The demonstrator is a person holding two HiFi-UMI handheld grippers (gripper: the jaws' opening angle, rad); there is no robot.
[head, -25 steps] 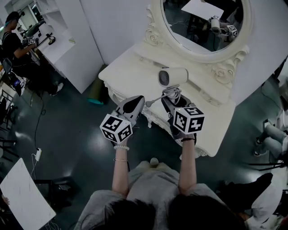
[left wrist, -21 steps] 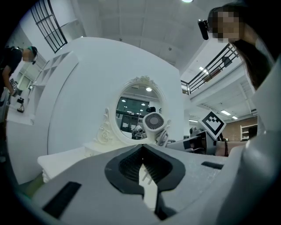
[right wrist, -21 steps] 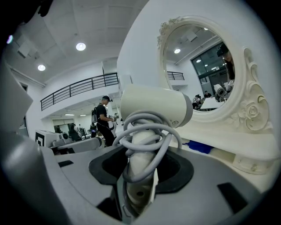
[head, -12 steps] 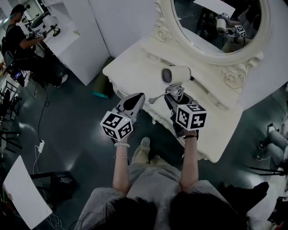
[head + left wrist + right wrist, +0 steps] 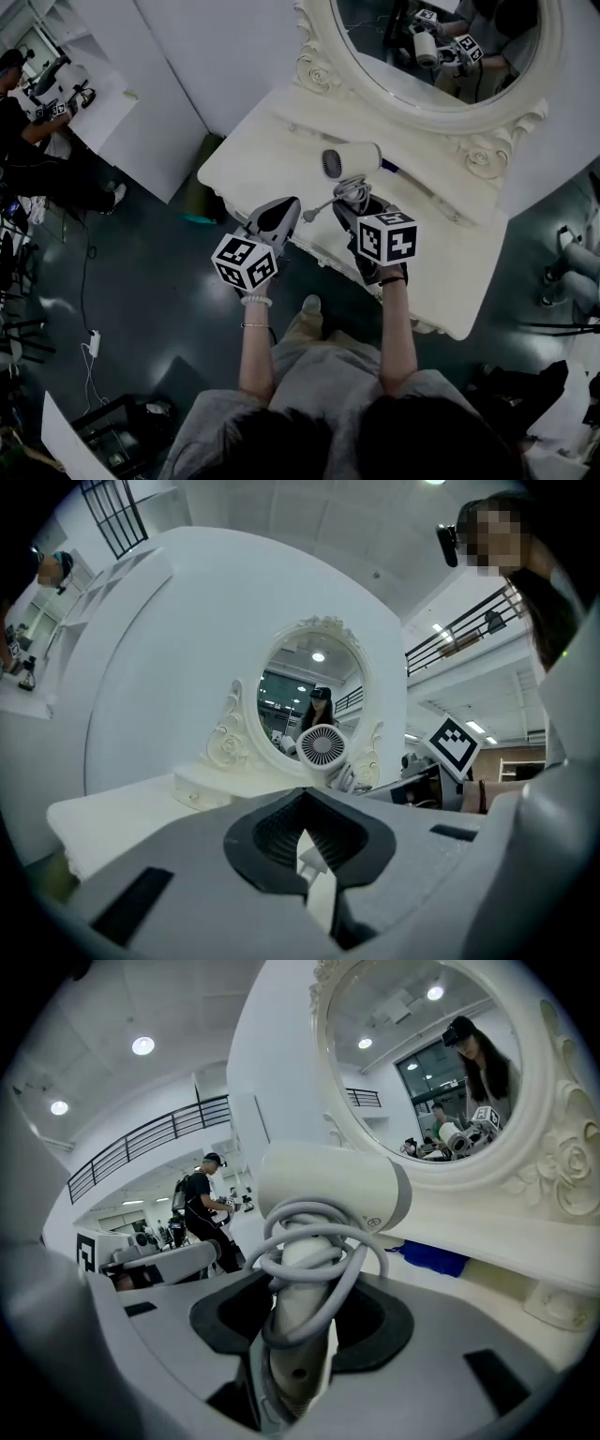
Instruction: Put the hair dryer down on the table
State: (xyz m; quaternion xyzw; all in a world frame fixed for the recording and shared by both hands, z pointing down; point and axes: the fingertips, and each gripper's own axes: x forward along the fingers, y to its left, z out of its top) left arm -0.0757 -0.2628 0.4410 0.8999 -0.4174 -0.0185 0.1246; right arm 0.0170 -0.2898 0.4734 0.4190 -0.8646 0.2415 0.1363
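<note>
the hair dryer [image 5: 352,160] stands upright between my right gripper's [image 5: 354,202] jaws, its handle wrapped in cord [image 5: 323,1241] and its barrel over the white table [image 5: 267,150], below the mirror [image 5: 441,56]. my right arm reaches forward over the table's front. those jaws stand fairly wide, clamped on the handle. my left gripper [image 5: 275,218] hangs just beside it at the table's edge, jaws pressed together, empty.

Two grippers: one left gripper [image 5: 284,208] and one right gripper [image 5: 351,204]. One hair dryer [image 5: 352,160] in the right gripper, one cord [image 5: 312,1235] wound round its handle. One table [image 5: 258,159] ahead of them, one oval mirror [image 5: 394,56] beyond.
</note>
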